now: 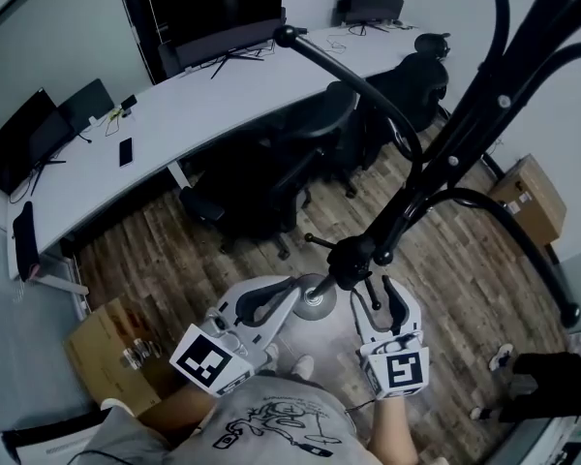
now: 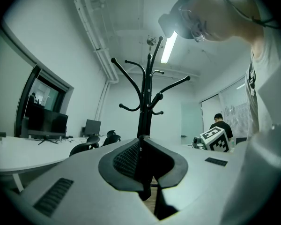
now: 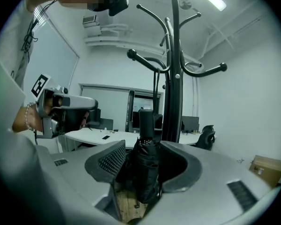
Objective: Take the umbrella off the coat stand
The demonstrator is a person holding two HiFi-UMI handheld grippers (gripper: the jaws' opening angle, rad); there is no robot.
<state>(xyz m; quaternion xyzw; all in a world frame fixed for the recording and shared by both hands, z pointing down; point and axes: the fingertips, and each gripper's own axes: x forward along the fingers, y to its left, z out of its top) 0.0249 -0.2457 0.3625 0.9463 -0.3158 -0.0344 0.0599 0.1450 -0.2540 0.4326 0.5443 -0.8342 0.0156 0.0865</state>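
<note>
1. the room is an office with a wood-plank floor [image 1: 155,240]. a long white desk [image 1: 194,114] curves along the far side, and black office chairs [image 1: 300,153] are pushed in against it.
2. dark monitors [image 1: 29,139] stand on the desk, and a phone [image 1: 125,151] lies flat on the bare top between them.
3. one cardboard box [image 1: 528,197] sits on the floor by the right-hand wall. another cardboard box [image 1: 107,342] sits near the person's feet on the left.
4. a strip light [image 2: 170,46] glows on the white ceiling, beside exposed pipes.
5. the black coat stand [image 3: 172,93] rises straight up in front of the person, its curved hooks spreading out near the top.
6. the folded black umbrella [image 3: 145,168] hangs upright just beside the stand's pole, handle uppermost, low on the stand.
7. the right gripper [image 3: 143,146] has its jaws spread wide, one on each side of the umbrella. the pads do not visibly squeeze it.
8. the left gripper [image 2: 140,139] has its jaws drawn together at the tips and points level at the pole. the pole stands right behind the tips, and i cannot tell whether they touch it.
</note>
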